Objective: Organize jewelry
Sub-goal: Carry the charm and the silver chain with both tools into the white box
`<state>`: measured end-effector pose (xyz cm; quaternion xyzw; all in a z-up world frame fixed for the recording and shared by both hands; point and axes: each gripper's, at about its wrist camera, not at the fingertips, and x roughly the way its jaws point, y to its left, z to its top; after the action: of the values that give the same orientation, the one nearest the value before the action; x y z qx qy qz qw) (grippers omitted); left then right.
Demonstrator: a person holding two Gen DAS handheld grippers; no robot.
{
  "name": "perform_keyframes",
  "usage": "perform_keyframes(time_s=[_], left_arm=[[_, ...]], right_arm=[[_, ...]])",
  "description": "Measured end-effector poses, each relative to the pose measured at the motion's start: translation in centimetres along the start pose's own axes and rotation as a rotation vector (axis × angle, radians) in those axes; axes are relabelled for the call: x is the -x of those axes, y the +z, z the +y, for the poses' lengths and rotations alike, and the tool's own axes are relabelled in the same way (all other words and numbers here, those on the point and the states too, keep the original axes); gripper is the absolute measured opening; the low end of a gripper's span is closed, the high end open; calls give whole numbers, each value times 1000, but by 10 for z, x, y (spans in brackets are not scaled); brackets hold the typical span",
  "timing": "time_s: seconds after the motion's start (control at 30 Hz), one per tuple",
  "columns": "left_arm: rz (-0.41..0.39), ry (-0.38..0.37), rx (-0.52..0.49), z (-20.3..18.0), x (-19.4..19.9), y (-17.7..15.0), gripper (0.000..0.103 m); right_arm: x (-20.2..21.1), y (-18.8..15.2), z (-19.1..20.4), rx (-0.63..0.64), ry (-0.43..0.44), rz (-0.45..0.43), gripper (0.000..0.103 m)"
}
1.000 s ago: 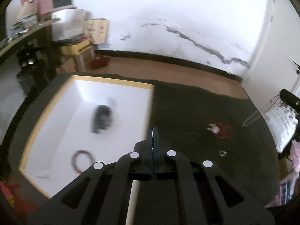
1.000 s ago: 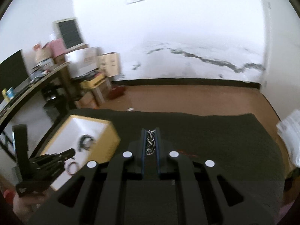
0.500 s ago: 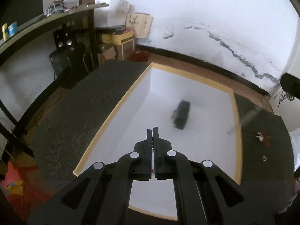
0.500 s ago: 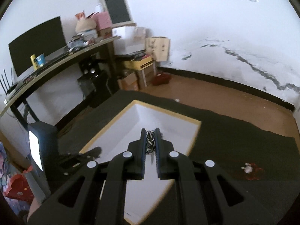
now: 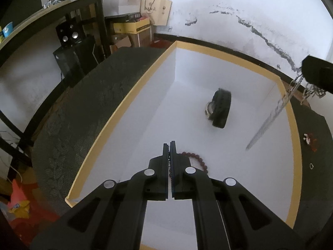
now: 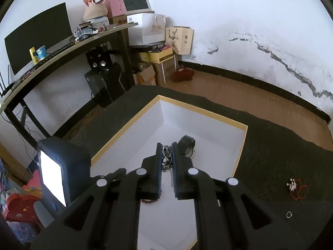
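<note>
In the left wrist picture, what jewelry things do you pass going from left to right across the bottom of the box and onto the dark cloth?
Red bead bracelet → black watch → silver chain hanging from the right hand-held gripper → red string charm on the dark cloth.

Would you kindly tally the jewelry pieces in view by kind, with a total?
Black watch: 1
Red bead bracelet: 1
Silver chain, held in the right tool: 1
Red cord piece with white charm: 1
Small ring: 1
Total: 5
</note>
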<state>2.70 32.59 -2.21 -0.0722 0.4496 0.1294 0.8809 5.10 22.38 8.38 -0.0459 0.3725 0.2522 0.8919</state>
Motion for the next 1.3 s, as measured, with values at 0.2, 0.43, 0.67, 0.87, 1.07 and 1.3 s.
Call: perform_keyframes(time_s=[0.2,0.43,0.67,0.87,1.07,1.3], left_arm=[[5,21,-27,-2,-6,-1,1],[-11,44,-44,-6,0,-3,14],[-58,33,-31,-7,13,-2,84],[-55,15,-22,-4,16,-3,84],[-48,3,-8,2,18,-4,84],[-52,5,-2,8,19,-6,84]], right_arm=[[1,-2,-6,-7,-12,-2,9],[2,-1,-9,-8,-21,-7,9],[2,-1,-11,-9,-22,-3,9],[-4,-1,-16,-4,-33,11,9],[-20,-5,-17,3,-47,36,9],[-43,-9,-21,-3,-51,74,9]])
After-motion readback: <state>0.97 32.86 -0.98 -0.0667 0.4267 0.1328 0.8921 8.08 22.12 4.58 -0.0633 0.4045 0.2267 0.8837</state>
